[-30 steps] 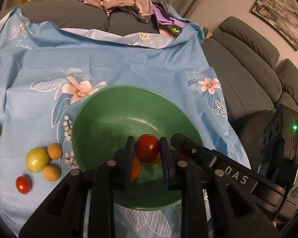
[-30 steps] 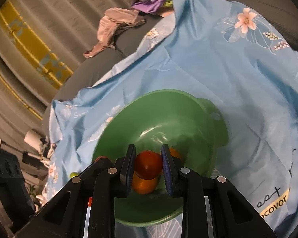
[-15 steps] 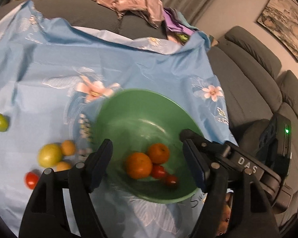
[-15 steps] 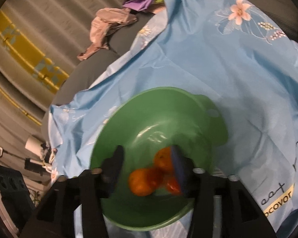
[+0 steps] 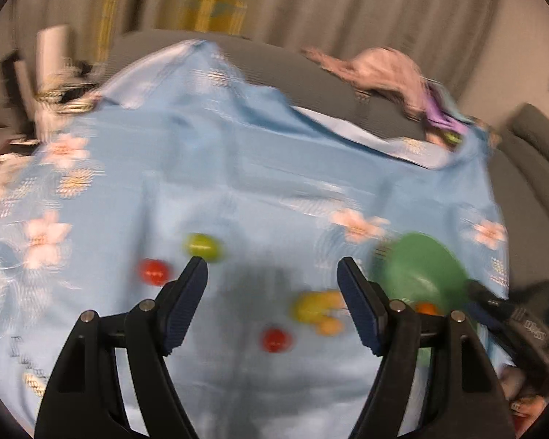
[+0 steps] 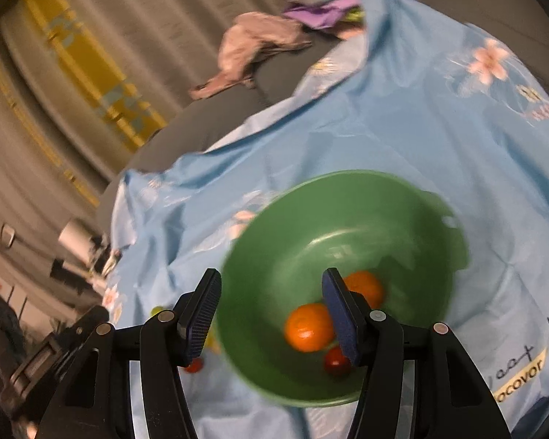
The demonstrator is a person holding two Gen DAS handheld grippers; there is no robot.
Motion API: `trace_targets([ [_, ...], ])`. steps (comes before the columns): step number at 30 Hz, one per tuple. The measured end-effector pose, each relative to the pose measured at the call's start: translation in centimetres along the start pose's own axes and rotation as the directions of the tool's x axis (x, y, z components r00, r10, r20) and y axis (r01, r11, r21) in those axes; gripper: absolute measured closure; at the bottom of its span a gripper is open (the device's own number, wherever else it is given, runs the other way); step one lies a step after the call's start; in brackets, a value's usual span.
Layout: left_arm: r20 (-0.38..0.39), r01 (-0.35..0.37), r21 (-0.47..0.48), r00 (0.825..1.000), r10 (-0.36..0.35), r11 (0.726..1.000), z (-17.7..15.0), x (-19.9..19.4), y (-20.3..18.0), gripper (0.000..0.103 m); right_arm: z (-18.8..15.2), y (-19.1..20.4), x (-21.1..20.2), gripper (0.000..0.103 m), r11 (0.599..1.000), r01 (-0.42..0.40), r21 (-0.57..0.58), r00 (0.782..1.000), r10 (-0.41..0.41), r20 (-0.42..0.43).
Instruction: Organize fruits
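Both tomatoes dropped into the glossy green bowl [image 6: 347,219].

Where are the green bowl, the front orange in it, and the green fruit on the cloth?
green bowl [image 6: 347,219], right wrist view, bare inner wall.
front orange [image 6: 307,327], right wrist view, middle of its skin.
green fruit [image 5: 201,246], left wrist view, middle of the blurred body.

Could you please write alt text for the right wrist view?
The open, empty right gripper hovers over a green bowl holding two oranges and a small red fruit. The bowl sits on a blue floral cloth draped over a grey sofa.
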State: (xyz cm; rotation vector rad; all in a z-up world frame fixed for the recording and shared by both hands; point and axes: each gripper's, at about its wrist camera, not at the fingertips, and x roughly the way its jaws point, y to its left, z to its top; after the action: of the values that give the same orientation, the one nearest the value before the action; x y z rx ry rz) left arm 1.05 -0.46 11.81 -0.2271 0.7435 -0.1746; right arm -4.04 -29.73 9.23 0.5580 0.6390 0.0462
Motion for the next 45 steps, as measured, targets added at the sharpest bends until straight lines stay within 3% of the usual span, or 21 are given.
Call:
trace_targets([
  [4,-0.013,-0.117,-0.059,0.993,0.116,0.991,-0.2,0.8,4.1,0.031,-1.4,3.8,1.7,0.045,0.994,-0.049,-0.098,0.997,0.043,-0.060],
  [6,-0.029,-0.135,-0.084,0.991,0.133,0.987,-0.2,1.7,5.4,0.033,-2.1,5.8,2.6,0.045,0.988,-0.029,-0.149,0.997,0.017,-0.080],
  [9,-0.076,-0.139,-0.097,0.988,0.132,0.986,-0.2,3.3,6.6,0.039,-3.7,8.5,4.3,0.045,0.973,-0.014,-0.230,0.993,-0.014,-0.121],
  [12,-0.115,-0.145,-0.093,0.984,0.134,0.985,-0.3,4.8,6.9,0.049,-5.2,10.3,6.4,0.045,0.962,-0.025,-0.270,0.982,-0.027,-0.188],
  [14,-0.148,-0.151,-0.092,0.980,0.136,0.984,-0.3,5.9,7.0,0.059,-6.3,11.3,7.9,0.045,0.953,0.007,-0.304,0.973,-0.076,-0.217],
  [20,-0.227,-0.154,-0.110,0.966,0.126,0.982,-0.1,8.9,7.7,0.062,-8.6,12.0,10.9,0.045,0.932,0.034,-0.360,0.945,-0.148,-0.293],
  [28,-0.303,-0.186,-0.131,0.943,0.139,0.974,-0.2,11.5,8.8,0.064,-9.6,12.3,12.9,0.045,0.907,0.095,-0.410,0.924,-0.234,-0.304],
  [33,-0.299,-0.185,-0.111,0.943,0.144,0.976,-0.1,12.1,8.5,0.072,-9.7,12.3,14.0,0.050,0.895,0.128,-0.428,0.914,-0.274,-0.299],
  [37,-0.286,-0.199,-0.082,0.943,0.168,0.977,-0.1,12.3,8.4,0.074,-10.2,12.2,14.4,0.061,0.888,0.131,-0.441,0.906,-0.287,-0.310],
  [41,-0.294,-0.186,-0.118,0.945,0.145,0.975,-0.4,11.6,9.0,0.075,-10.3,12.3,14.2,0.073,0.891,0.138,-0.433,0.910,-0.287,-0.301],
  [45,-0.221,-0.129,-0.151,0.971,0.093,0.980,-0.5,8.1,9.2,0.075,-10.4,12.3,14.0,0.073,0.898,0.120,-0.423,0.912,-0.268,-0.310],
])
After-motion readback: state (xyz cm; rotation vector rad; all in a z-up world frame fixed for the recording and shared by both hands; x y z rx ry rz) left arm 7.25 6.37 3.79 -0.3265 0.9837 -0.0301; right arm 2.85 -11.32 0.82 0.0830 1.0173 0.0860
